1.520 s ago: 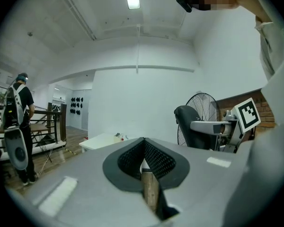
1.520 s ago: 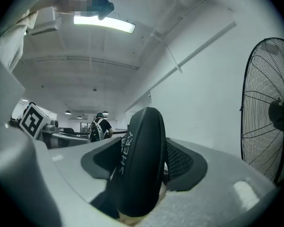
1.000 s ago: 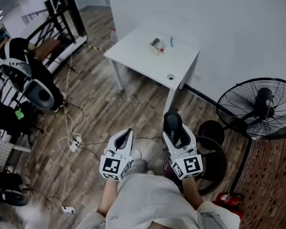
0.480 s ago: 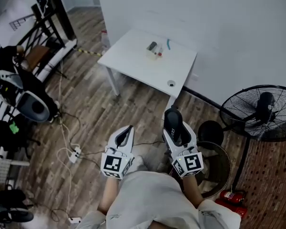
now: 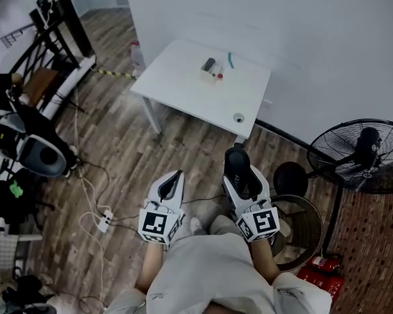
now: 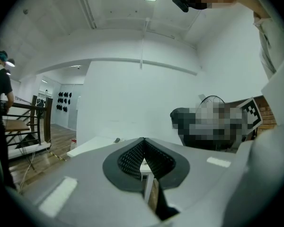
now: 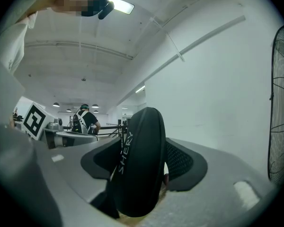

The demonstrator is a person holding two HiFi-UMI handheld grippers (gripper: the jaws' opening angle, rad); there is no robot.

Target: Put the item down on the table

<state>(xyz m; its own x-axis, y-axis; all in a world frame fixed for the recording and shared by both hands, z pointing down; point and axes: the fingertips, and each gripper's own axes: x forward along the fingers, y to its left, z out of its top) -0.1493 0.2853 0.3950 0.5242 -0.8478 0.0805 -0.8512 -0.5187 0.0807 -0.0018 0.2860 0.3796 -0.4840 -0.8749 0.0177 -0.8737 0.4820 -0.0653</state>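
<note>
A black oval case (image 5: 238, 170) with white lettering stands between the jaws of my right gripper (image 5: 240, 169), which is shut on it; in the right gripper view the case (image 7: 138, 167) fills the middle and hides the fingertips. My left gripper (image 5: 175, 177) is level beside it, its ribbed pads (image 6: 132, 156) meeting at the tip with nothing between them. The white table (image 5: 177, 84) stands ahead against the wall, a good stride beyond both grippers. On it lie a small box (image 5: 211, 69), a teal piece (image 5: 230, 59) and a small round thing (image 5: 238, 118).
A big black floor fan (image 5: 363, 152) stands at the right, with a round black base (image 5: 292, 177) and a red extinguisher (image 5: 325, 264) near my right side. Cables and a power strip (image 5: 105, 219) lie on the wooden floor at the left. A person (image 6: 0, 96) stands by a railing at far left.
I have walked forward: the table and floor have slid closer and leftward things have shifted down the view. Both grippers keep their pose, the case still held in the right one.
</note>
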